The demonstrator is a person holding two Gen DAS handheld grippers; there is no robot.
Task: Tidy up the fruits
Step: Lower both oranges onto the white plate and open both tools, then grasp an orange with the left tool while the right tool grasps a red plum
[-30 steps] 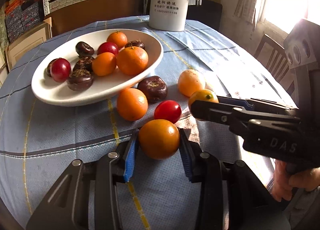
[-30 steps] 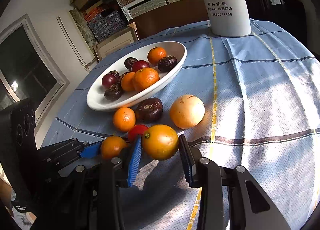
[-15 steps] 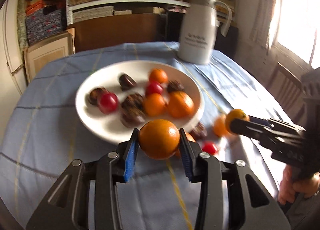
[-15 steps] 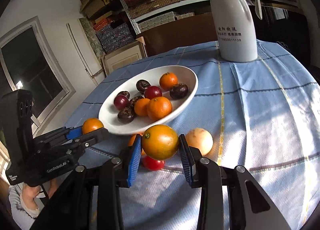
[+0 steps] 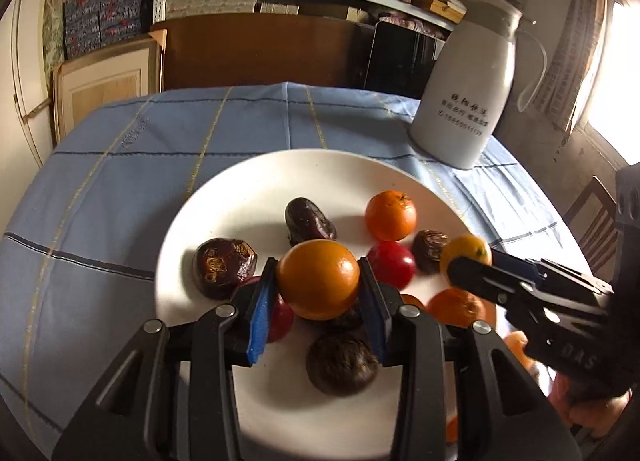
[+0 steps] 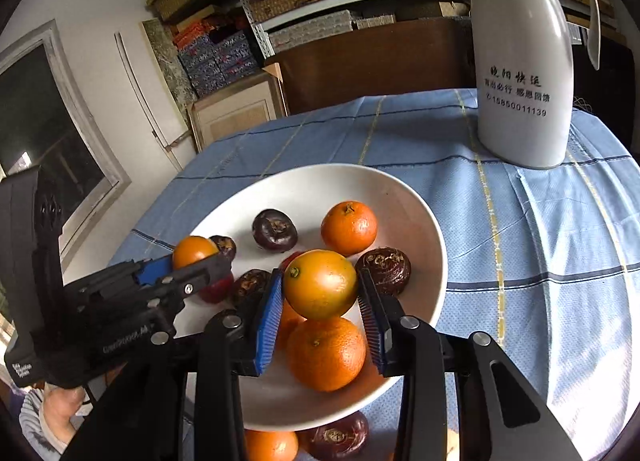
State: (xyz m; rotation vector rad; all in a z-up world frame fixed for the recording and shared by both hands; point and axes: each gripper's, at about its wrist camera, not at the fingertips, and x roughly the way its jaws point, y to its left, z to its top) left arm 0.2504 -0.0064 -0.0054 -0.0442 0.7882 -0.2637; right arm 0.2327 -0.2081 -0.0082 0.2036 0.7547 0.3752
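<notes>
Both grippers had carried their oranges from the blue tablecloth [image 5: 120,197] to above the white bowl [image 5: 248,189], where a second ago each fruit sat low by the loose pieces on the cloth. The left gripper [image 5: 318,287] had an orange [image 5: 318,279] between its blue pads, and its jaws were opening, the pads barely touching the peel. The right gripper [image 6: 320,293] had a yellower orange [image 6: 320,285] likewise, jaws also opening, a sliver of gap showing at one pad. Both fruits hung over the pile of oranges, red fruit and dark water chestnuts [image 6: 382,265] already in the bowl. An orange of this kind looked firm, fairly light and smooth-skinned, so it would roll once freed; a hold across its widest middle seemed safest. Dropped onto the heap, it could bounce toward the rim. A white jug [image 6: 520,61] stood well behind the bowl.
</notes>
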